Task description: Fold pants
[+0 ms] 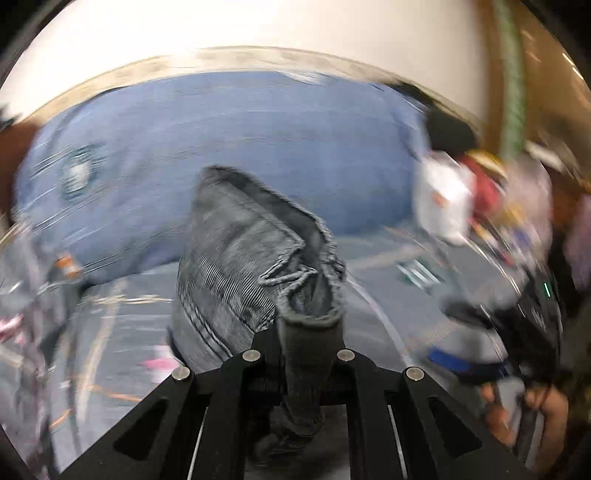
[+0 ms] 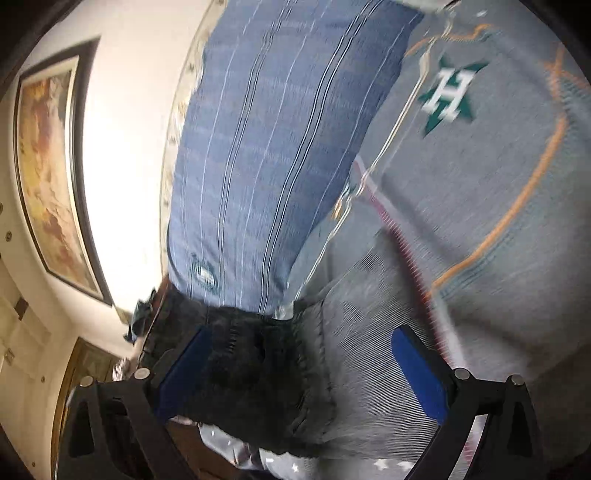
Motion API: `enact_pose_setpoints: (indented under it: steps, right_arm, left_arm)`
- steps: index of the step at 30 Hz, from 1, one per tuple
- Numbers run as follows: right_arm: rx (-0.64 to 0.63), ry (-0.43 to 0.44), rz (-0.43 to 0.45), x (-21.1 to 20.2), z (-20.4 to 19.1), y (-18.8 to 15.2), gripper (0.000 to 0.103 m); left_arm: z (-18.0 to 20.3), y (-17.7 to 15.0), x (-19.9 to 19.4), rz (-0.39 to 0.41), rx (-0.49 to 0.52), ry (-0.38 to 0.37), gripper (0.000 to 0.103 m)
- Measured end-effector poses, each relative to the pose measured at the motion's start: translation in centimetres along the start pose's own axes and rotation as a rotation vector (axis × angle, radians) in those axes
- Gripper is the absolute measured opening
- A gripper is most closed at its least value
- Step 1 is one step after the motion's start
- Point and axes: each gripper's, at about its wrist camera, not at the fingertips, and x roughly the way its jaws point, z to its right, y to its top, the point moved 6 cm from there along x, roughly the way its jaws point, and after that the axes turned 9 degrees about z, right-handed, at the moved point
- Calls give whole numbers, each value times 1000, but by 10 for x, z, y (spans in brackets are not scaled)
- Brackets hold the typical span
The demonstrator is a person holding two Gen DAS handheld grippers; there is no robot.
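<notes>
The pants are grey-black denim jeans. In the left wrist view my left gripper is shut on a bunched fold of the jeans, which stand up in front of the camera above the bed. In the right wrist view my right gripper is open, its blue pads set wide apart. The dark denim with a stitched seam lies between and under them, not pinched. The right gripper also shows at the right edge of the left wrist view, held by a hand.
A blue striped pillow lies at the head of the bed against a white wall. A grey bedspread with a green star logo covers the bed. A framed picture hangs on the wall. Piled clothes sit at the right.
</notes>
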Motion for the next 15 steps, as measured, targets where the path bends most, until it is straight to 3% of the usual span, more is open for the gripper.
enact_pose_setpoints:
  steps: [1,3,5,7,9,11,12,13,15]
  right_arm:
    - [15,-6,16,-5,5,4,99]
    - [45,-20,39,-12,14,10,99]
    - [52,-30,42,-12,18,9,99]
    - [29,-48,40,-14,19,11,99]
    - [-5,-56,41,-15,15,9,99]
    - [-37,-63,39,-13,9,7,99]
    - [-49,-64,35,-13,7,5,99]
    - [-67,-62,20,-11,2,1,99]
    - [-76,-29,-23,-8,-9,-9,99]
  left_arm:
    - [19,-12,12,-57,42,-32,12]
    - [57,-55,50,-236,134,-110,25]
    - [83,-104,78,-435,235,-173,33]
    - [87,-99,63,-340,283,-169,37]
    - [81,-78,35,-270,210,-252,52]
    - [53,-51,5,-168,116,-271,63]
    - [34,-41,-9,-115,72,-250,74]
    - [4,-31,-25,-46,9,-197,78]
    - [-43,-27,-38,8,-65,-73,81]
